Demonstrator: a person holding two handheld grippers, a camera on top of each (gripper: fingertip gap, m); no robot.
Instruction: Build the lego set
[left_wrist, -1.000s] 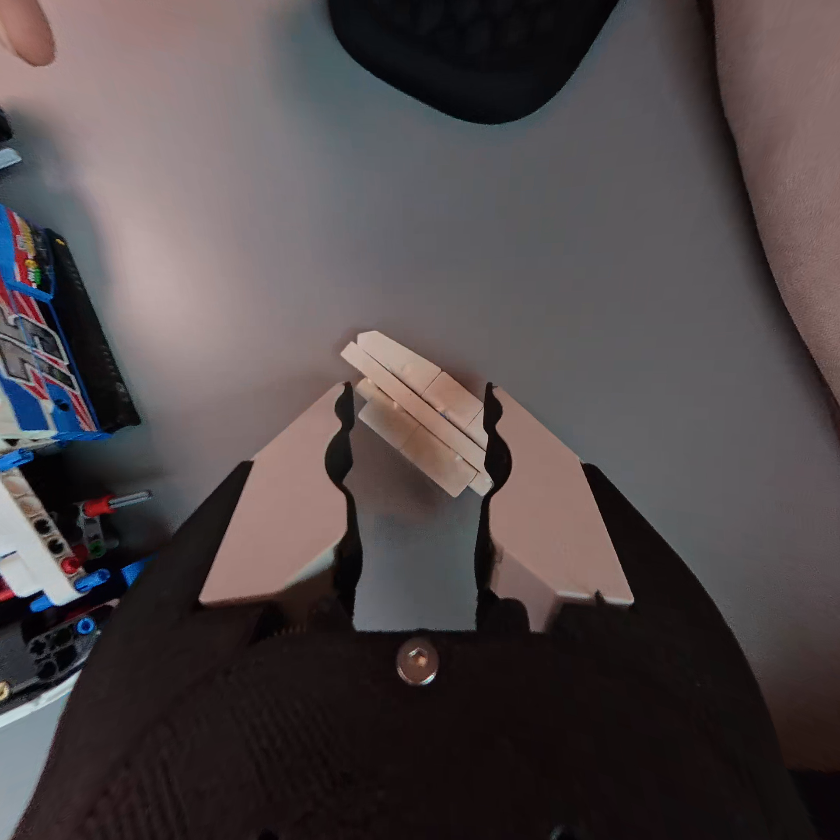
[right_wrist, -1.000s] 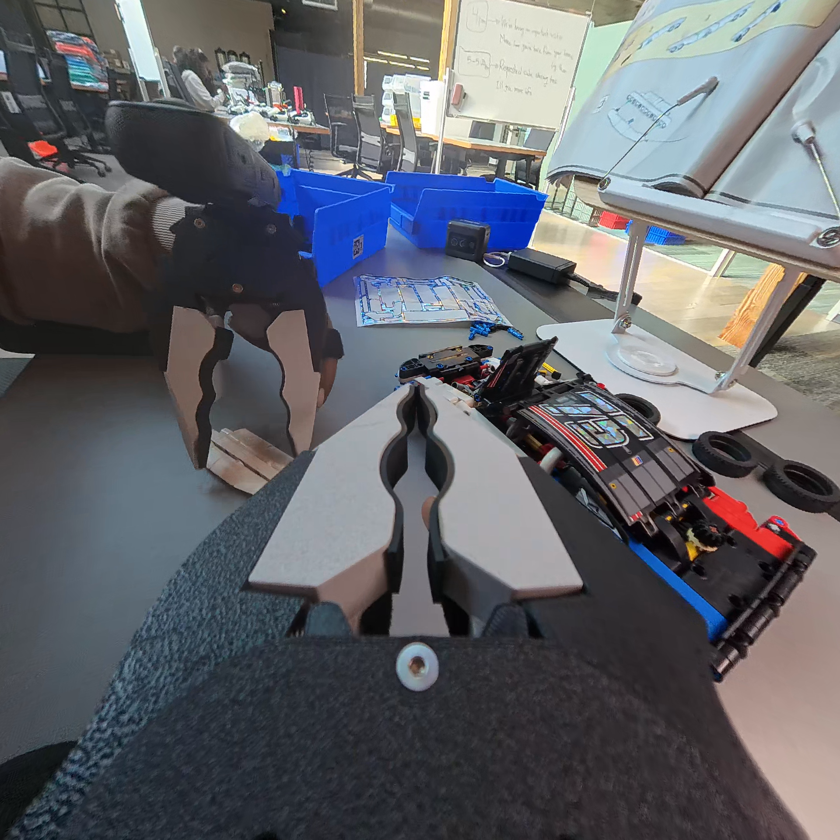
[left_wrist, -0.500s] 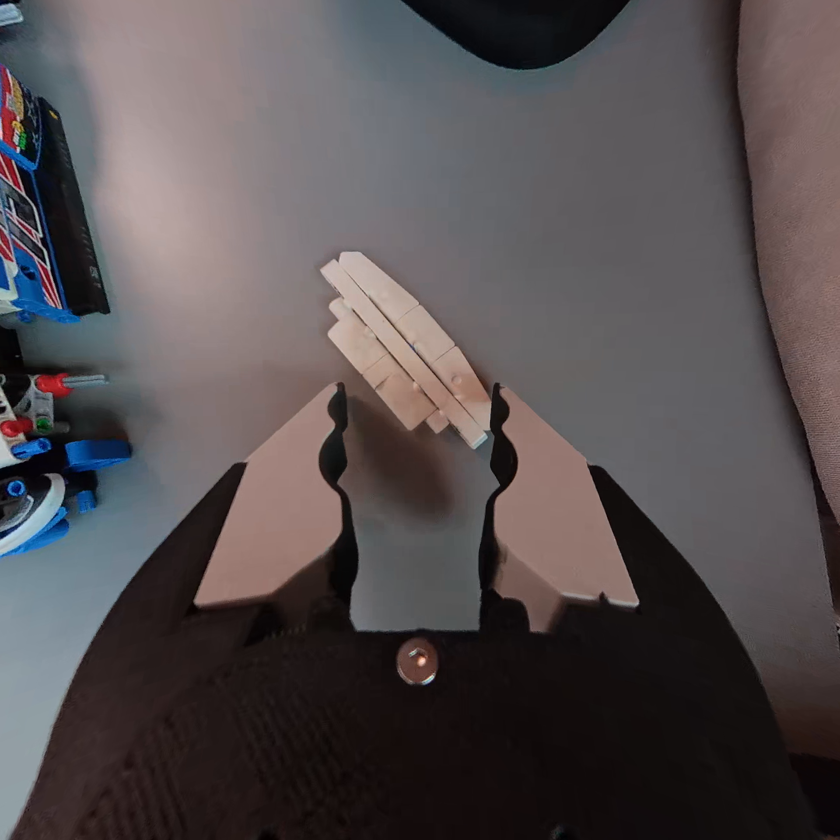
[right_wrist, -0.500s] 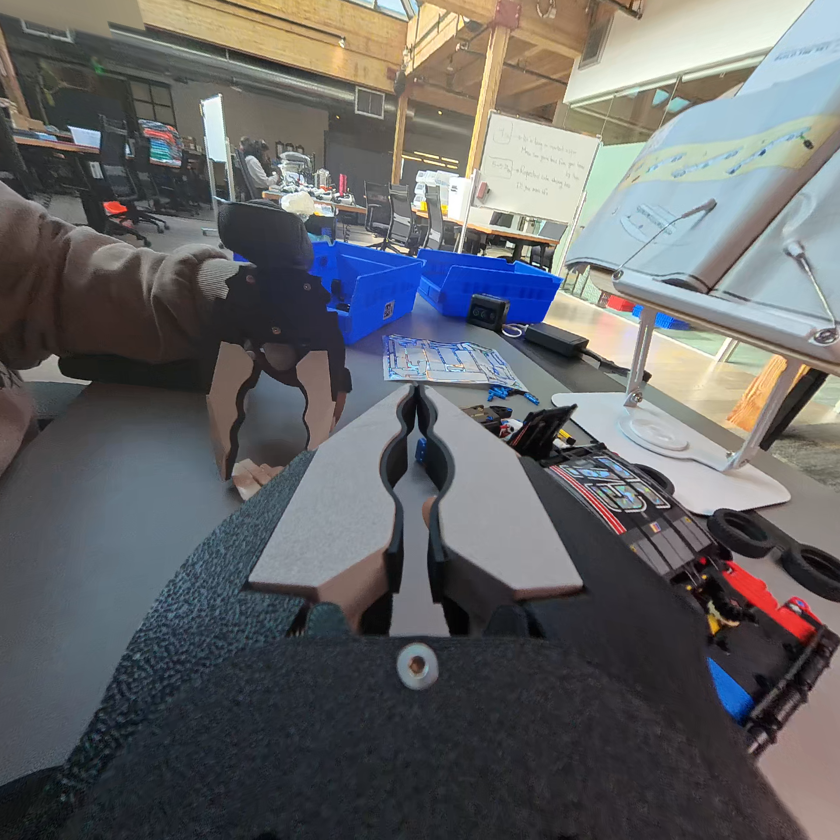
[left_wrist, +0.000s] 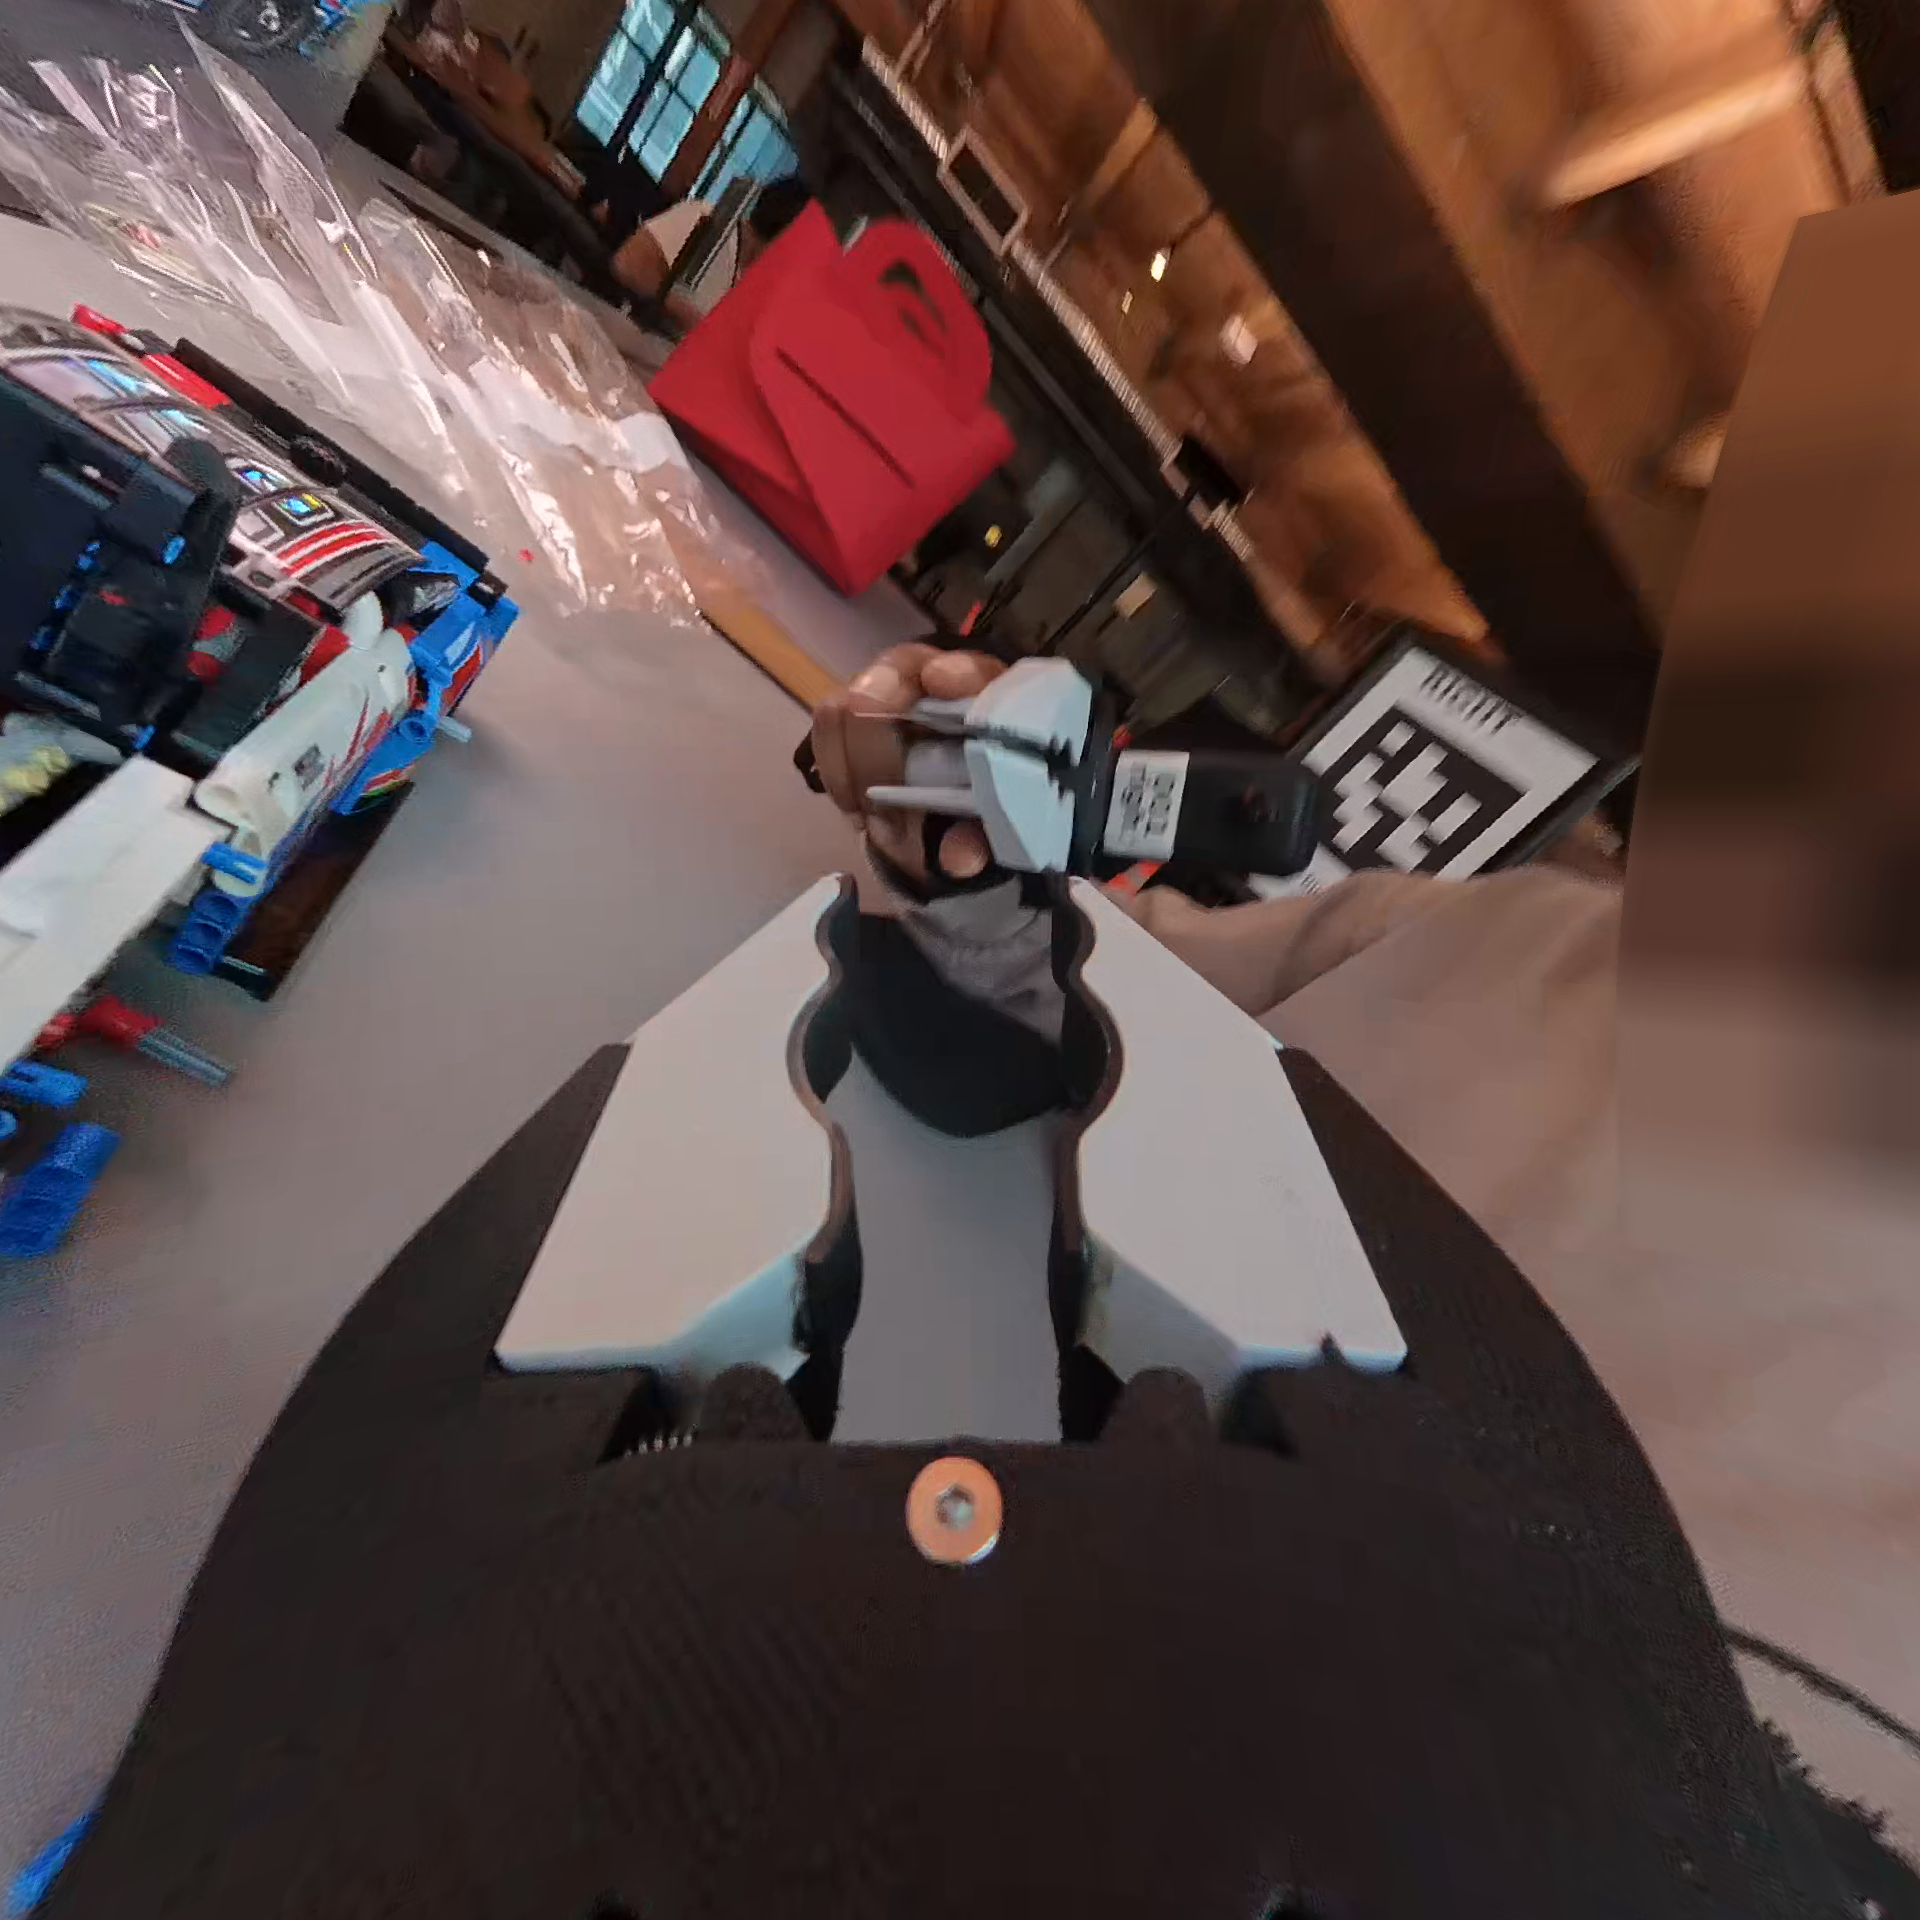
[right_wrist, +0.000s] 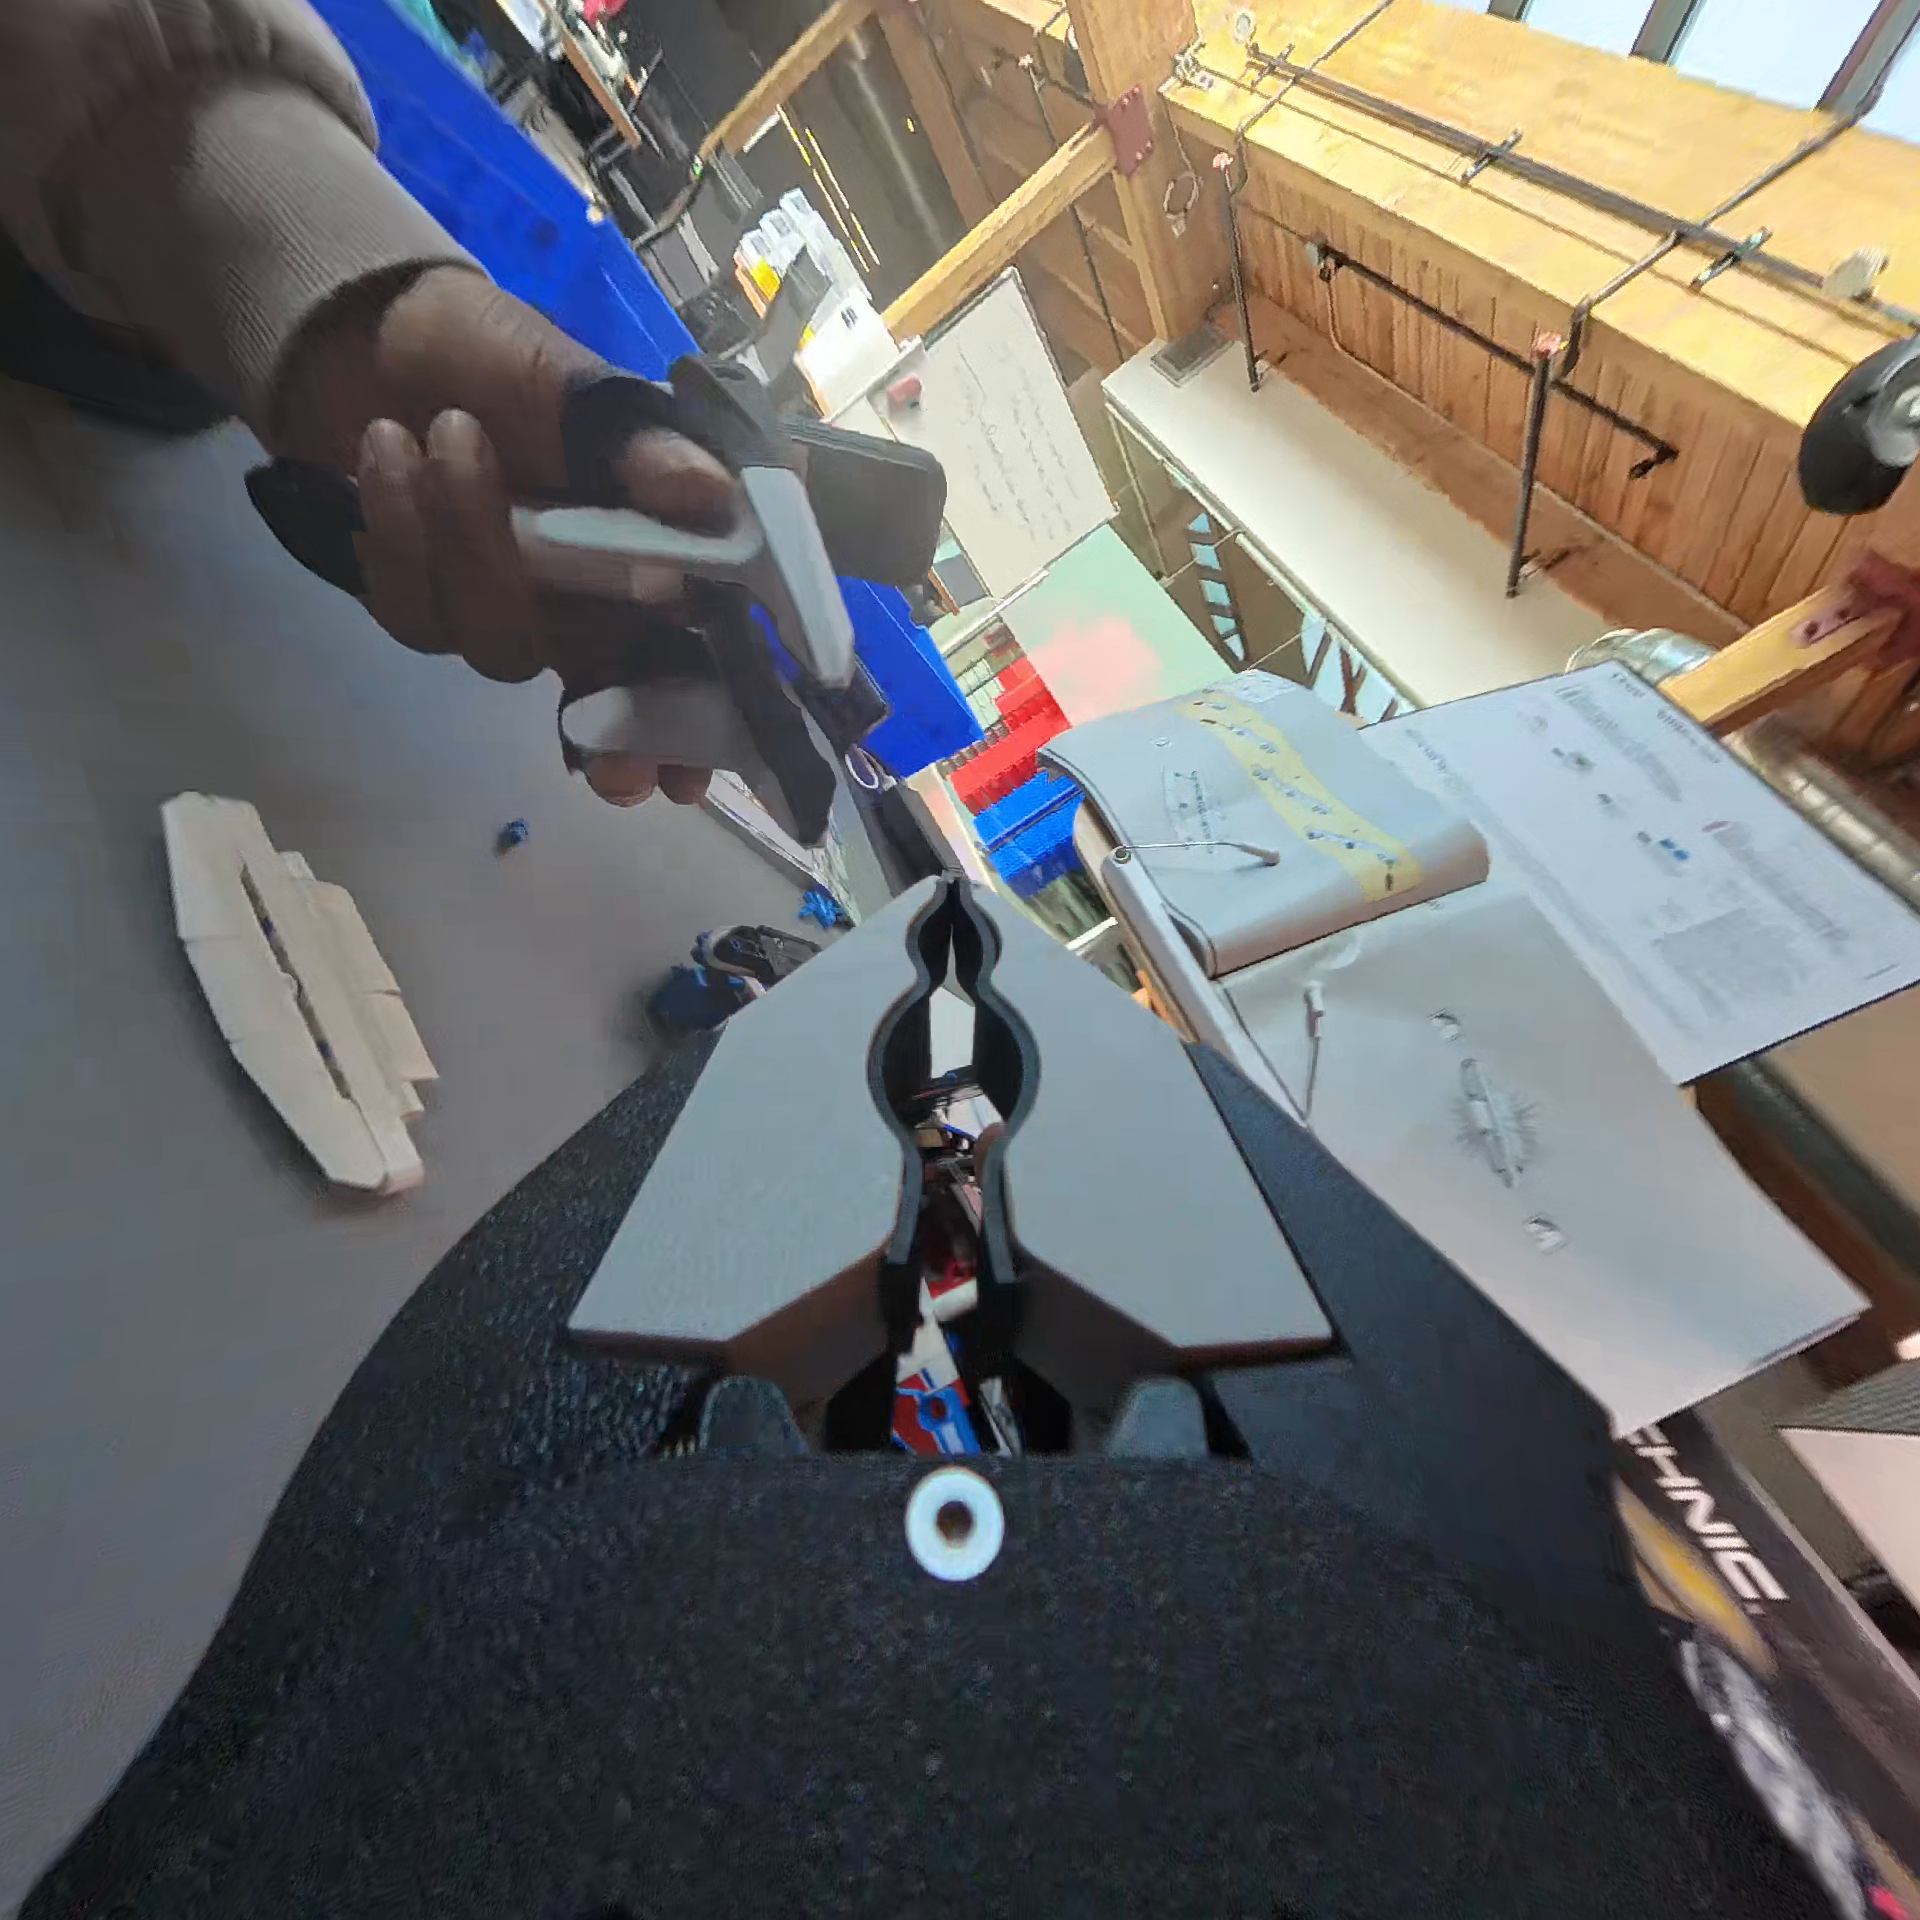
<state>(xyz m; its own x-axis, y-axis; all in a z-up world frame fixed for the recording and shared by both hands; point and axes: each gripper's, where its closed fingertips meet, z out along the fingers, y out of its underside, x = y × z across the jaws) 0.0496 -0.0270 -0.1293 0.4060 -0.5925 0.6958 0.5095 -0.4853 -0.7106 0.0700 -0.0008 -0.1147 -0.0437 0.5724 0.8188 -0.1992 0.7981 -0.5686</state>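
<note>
The white lego panel (right_wrist: 291, 987) lies flat on the grey table (right_wrist: 156, 1351), free of both grippers. My left gripper (left_wrist: 956, 894) is open and empty, raised off the table and tilted up toward the room. A hand (right_wrist: 468, 520) holds it above and beyond the panel in the right wrist view. My right gripper (right_wrist: 951, 888) is shut, with nothing seen between its tips, and is also raised. The hand (left_wrist: 883, 717) holding it shows straight ahead in the left wrist view. The partly built lego car (left_wrist: 260, 582) stands at the left.
An open instruction book on a stand (right_wrist: 1403, 987) is at the right. Blue bins (right_wrist: 540, 229) stand at the back. Loose blue and black lego parts (right_wrist: 727, 966) lie past the panel, and more blue parts (left_wrist: 52, 1174) lie by the car. Clear plastic bags (left_wrist: 416, 343) lie behind it.
The left gripper has lifted away from the white panel and swung up, leaving the panel on the table. The right gripper has also risen and tilted, still shut.
</note>
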